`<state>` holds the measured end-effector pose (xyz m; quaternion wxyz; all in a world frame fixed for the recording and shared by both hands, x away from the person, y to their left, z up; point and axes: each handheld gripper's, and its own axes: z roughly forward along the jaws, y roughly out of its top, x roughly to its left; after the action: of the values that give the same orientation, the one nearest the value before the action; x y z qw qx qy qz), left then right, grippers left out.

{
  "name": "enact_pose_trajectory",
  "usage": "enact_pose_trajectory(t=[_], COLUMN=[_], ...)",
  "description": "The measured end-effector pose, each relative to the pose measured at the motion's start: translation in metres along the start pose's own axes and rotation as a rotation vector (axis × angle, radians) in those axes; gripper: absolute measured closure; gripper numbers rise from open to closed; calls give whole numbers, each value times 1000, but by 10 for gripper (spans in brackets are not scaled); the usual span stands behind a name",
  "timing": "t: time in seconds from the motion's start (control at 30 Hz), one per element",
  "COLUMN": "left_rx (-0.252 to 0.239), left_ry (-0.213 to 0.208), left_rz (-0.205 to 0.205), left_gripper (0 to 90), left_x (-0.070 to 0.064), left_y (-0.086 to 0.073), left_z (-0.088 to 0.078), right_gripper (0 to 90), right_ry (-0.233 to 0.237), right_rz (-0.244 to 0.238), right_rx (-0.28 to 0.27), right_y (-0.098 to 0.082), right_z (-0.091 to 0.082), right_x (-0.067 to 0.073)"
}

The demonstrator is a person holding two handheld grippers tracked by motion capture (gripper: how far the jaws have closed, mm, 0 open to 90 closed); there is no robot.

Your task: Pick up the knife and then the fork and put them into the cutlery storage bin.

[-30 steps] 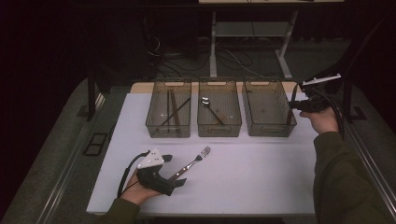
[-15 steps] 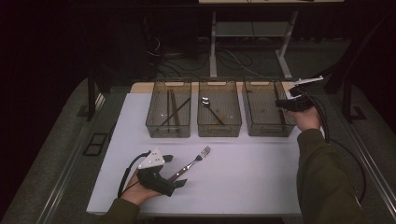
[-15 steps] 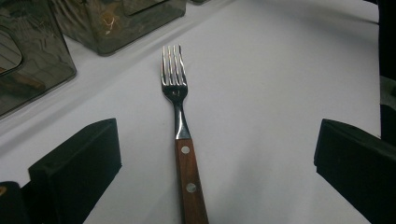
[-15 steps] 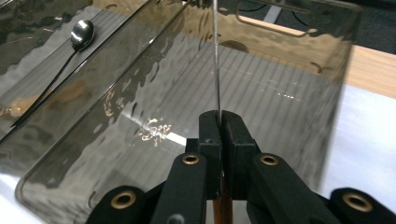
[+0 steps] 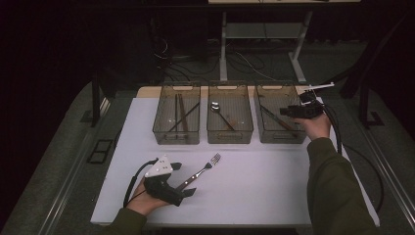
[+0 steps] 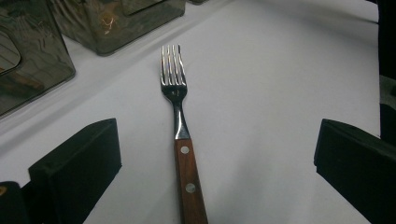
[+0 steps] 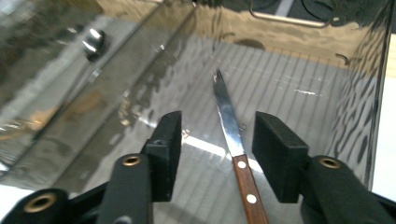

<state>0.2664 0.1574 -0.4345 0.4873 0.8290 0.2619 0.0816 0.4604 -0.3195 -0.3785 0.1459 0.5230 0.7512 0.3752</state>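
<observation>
A wood-handled fork (image 5: 203,170) lies on the white table (image 5: 274,196), tines pointing to the bins. My left gripper (image 5: 183,179) rests on the table, open, its jaws astride the fork's handle (image 6: 189,182) without touching it. My right gripper (image 5: 288,111) hovers over the right bin (image 5: 280,138). Its jaws have just been opening and stand apart. A wood-handled knife (image 7: 231,126) lies on the bin floor below, seen between the jaws and free of the pads (image 7: 170,135).
Three clear bins stand in a row at the table's far edge. The left bin (image 5: 176,136) holds chopsticks (image 5: 180,112), the middle bin (image 5: 230,134) a spoon (image 5: 220,113). Cables trail from both grippers. Dark floor surrounds the table.
My right hand has moved left from the table's right edge to above the right bin and its jaws have opened; a knife now lies in that bin. The left hand has stayed put.
</observation>
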Motion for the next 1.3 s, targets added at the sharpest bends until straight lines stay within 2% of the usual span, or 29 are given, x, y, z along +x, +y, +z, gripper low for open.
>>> enact_pose_trajectory(t=[0.2,0.33,0.53,0.6,0.8,0.97,1.3], left_rx=[1,5,14,15,20,25,33], left_ry=[3,5,6,6,9,14,15], left_rz=[-4,-3,-2,0,2,-2,-7], left_gripper=[0,0,0,0,0,0,6], left_x=[0,0,1,1,1,1,2], left_y=[0,-1,-1,-1,-1,-1,-1], left_z=[0,1,1,1,1,2,2], right_gripper=[376,285,182,118,97,98,98], right_ry=[40,56,67,68,108,130,171], right_rz=[-9,-12,-81,-103,-123,-142,-164], right_rx=[-85,-108,-128,-133,-181,-159,-158], right_y=[-7,-16,-34,-41,-62,-78,-114], right_z=[-15,-25,-40,-45,-59,-62,-66], right_x=[6,13,29,35,52,66,91])
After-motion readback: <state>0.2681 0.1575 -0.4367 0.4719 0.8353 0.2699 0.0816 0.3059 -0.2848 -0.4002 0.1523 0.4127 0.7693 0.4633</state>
